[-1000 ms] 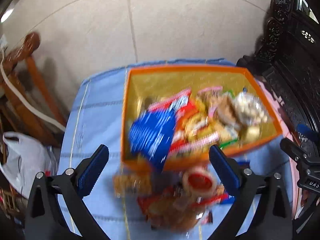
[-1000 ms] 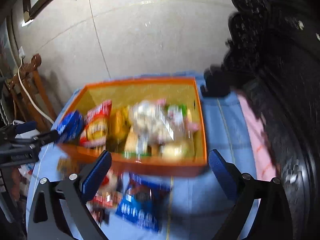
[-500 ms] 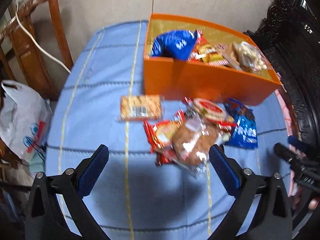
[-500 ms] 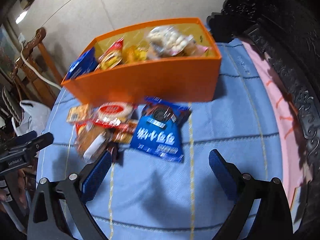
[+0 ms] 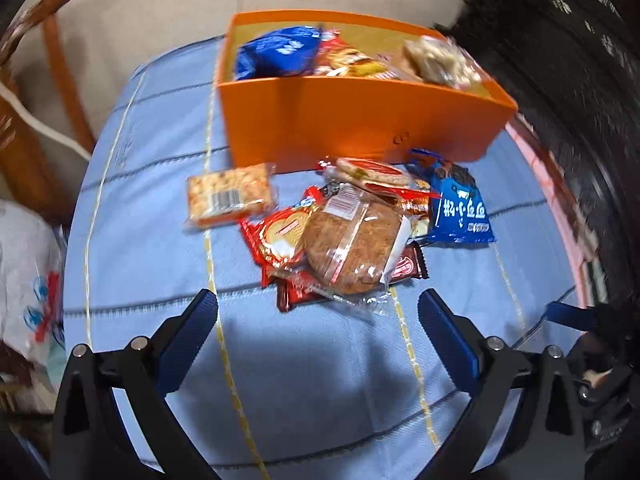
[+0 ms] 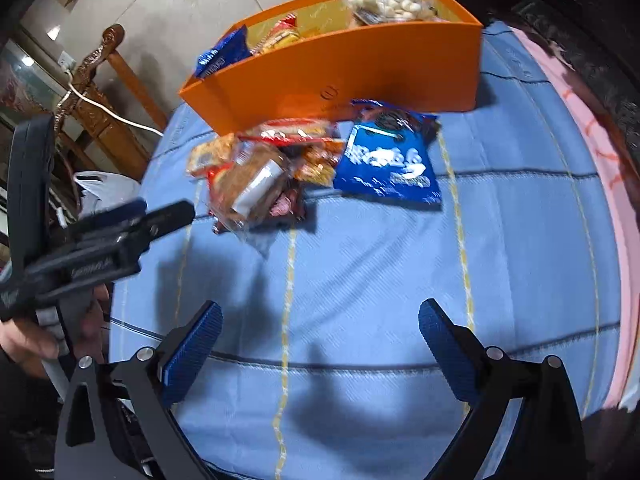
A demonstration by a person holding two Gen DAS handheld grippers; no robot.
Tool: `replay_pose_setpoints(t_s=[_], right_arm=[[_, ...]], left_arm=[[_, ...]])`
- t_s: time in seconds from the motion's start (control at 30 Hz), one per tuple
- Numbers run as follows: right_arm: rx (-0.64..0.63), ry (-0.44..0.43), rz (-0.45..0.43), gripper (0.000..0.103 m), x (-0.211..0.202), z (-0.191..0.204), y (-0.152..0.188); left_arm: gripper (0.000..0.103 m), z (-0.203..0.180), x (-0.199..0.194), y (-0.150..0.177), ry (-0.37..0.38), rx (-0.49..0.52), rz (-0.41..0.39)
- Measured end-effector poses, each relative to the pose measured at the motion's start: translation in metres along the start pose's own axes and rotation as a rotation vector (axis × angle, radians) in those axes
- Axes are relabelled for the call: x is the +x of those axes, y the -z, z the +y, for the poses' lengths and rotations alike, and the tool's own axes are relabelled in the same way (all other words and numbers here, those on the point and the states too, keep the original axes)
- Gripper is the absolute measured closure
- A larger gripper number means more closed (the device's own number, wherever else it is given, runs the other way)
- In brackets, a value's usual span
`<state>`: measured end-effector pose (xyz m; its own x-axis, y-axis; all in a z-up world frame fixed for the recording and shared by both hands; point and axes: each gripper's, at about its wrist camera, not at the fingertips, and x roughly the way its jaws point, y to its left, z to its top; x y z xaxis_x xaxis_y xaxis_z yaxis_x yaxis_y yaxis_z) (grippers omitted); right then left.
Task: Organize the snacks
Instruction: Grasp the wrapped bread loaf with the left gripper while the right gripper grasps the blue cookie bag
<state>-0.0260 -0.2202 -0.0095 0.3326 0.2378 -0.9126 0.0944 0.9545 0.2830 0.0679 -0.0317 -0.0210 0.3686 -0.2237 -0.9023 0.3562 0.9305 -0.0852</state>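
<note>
The snacks are split between two places. Several packets already sit inside the orange box (image 5: 360,116) at the far side of the table — a blue bag (image 5: 276,52), some red and yellow packs, and a clear bag of pale round pieces (image 6: 384,4). The rest lie loose on the blue tablecloth (image 5: 320,380) just in front of the box: a cracker pack (image 5: 230,196) a little apart on the left, a heap topped by a round brown cake in clear wrap (image 5: 352,248), and a blue cookie bag (image 6: 388,160) on the right, its top edge close to the box wall. By my reading the job is partly done, with this loose group still to go in.

The left gripper (image 5: 318,328) hangs above the cloth just short of the heap, fingers wide apart and holding nothing. The right gripper (image 6: 320,332) is further back, equally spread and empty.

Room to move is good — bare cloth lies between both tools and the pile. Dark carved furniture (image 5: 580,100) crowds the right edge, and a wooden chair (image 6: 104,92) stands off the left side.
</note>
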Motion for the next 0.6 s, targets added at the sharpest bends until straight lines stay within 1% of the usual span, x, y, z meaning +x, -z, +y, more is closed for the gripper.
replay_pose_setpoints(t_s=[0.13, 0.23, 0.3, 0.4, 0.5, 0.6], right_arm=[[-0.009, 0.006, -0.001, 0.004, -0.002, -0.006, 0.006], [0.008, 0.004, -0.002, 0.004, 0.002, -0.016, 0.002], [0.023, 0.01, 0.001, 0.004, 0.006, -0.024, -0.003], [0.033, 0.008, 0.027, 0.004, 0.014, -0.035, -0.011], [0.006, -0.002, 0.045, 0.004, 0.02, -0.04, -0.02], [0.009, 0.007, 0.049, 0.004, 0.024, -0.048, -0.032]], left_arm=[[0.005, -0.007, 0.018, -0.011, 0.017, 0.03, 0.054], [0.005, -0.012, 0.028, -0.019, -0.012, 0.042, 0.069], [0.005, -0.015, 0.034, -0.026, -0.017, 0.044, 0.065], [0.005, -0.019, 0.047, -0.036, -0.031, 0.048, 0.083], [0.005, -0.026, 0.06, -0.045, -0.031, 0.063, 0.1], [0.005, -0.036, 0.079, -0.048, -0.062, 0.101, 0.133]])
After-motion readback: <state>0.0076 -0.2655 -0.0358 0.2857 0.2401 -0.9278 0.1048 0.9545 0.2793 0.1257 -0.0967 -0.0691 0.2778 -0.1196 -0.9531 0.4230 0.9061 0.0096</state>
